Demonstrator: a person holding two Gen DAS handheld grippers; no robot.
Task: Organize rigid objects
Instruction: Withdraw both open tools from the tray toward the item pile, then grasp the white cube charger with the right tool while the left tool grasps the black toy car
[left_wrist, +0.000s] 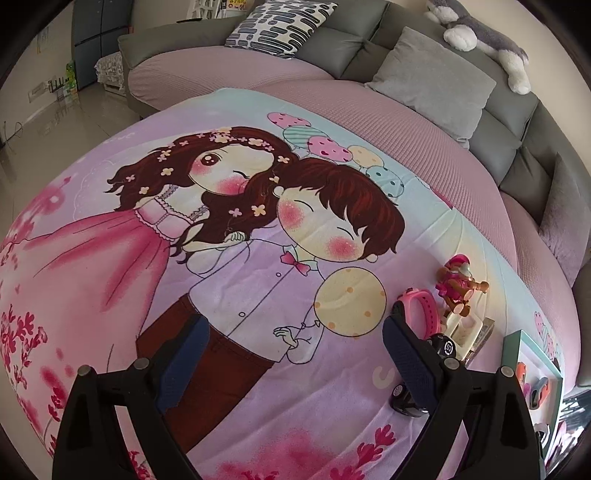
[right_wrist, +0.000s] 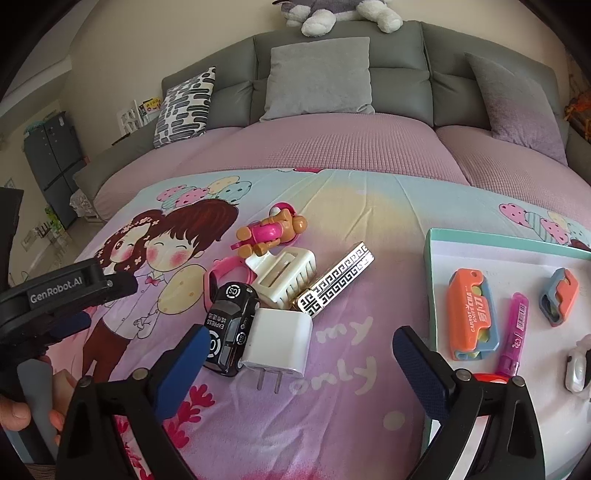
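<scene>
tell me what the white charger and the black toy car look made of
Charger: smooth matte white plastic with two bare metal prongs, judging by its even, dull surface. Toy car: glossy black, with highlights on its body; painted metal or hard plastic, cannot tell which.

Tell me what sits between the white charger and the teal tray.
Nothing: in the right wrist view, only bare printed bedsheet with the words "my only" lies between the white charger and the teal tray. The right gripper hovers open over it.

Sofa: grey cushioned sofa (right_wrist: 332, 85), pink textured cover (right_wrist: 314, 147)
Floor: glossy pale tiles (left_wrist: 48, 125)
Wall: cream (right_wrist: 147, 44)
</scene>
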